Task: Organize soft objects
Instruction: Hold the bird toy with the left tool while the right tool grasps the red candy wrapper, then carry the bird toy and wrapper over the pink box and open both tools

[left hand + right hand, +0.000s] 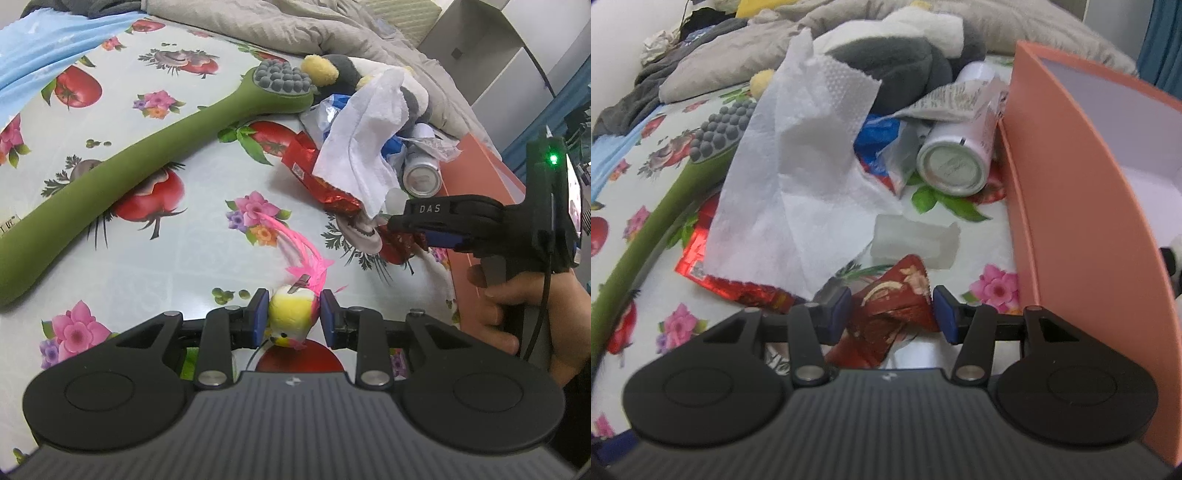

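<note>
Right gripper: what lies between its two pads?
In the right wrist view, a crumpled red wrapper lies between the right gripper's pads; they stand open and do not press it.

Both views are evenly and fairly brightly lit by soft indoor light, with only faint shadows. Fisheye distortion bends the edges strongly. The left wrist view is fairly sharp; the right wrist view is softer, its white tissue (pixel 798 173) slightly blurred. A green indicator light (pixel 553 159) glares.
</note>
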`<state>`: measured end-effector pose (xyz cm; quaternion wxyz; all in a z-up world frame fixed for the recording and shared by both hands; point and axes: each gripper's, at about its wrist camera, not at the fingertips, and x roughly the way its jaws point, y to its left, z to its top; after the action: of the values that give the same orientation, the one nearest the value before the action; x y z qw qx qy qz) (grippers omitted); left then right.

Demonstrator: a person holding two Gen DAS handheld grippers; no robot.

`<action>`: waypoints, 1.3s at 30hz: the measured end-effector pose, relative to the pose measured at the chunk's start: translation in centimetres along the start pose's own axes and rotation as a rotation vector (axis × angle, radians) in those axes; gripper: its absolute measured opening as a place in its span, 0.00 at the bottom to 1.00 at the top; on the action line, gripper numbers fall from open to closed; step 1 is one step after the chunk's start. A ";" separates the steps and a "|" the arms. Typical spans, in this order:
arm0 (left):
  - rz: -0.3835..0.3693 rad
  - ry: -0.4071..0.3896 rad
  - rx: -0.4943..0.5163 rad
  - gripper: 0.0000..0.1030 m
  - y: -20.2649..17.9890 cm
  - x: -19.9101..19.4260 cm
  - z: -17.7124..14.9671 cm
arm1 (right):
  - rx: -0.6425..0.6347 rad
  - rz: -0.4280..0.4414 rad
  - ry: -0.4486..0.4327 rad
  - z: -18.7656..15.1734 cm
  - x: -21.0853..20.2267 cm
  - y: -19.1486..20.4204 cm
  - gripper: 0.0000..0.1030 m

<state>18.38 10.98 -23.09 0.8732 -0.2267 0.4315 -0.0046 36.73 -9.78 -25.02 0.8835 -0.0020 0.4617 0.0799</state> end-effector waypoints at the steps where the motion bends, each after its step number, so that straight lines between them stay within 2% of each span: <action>1: -0.001 -0.003 0.001 0.33 0.0 -0.1 0.0 | 0.004 0.006 -0.001 0.0 0.0 0.0 0.47; 6: 0.000 -0.013 0.000 0.33 -0.1 -0.6 -0.1 | 0.009 0.039 0.016 -0.3 -0.4 0.0 0.37; 13: 0.003 -0.030 0.018 0.33 -0.5 -1.5 -0.2 | 0.020 0.078 0.034 -1.3 -1.9 0.0 0.35; 24: -0.001 -0.037 0.062 0.34 -1.9 -3.6 -1.9 | 0.001 0.145 -0.017 -3.5 -8.6 -0.1 0.35; 39: -0.016 -0.051 0.083 0.34 -3.7 -8.0 -3.5 | -0.029 0.216 0.015 -8.6 -14.7 -0.3 0.35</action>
<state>11.39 7.87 -17.42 0.8925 -0.1938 0.4066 -0.0236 21.47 -12.75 -17.97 0.8660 0.0344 0.4647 0.1814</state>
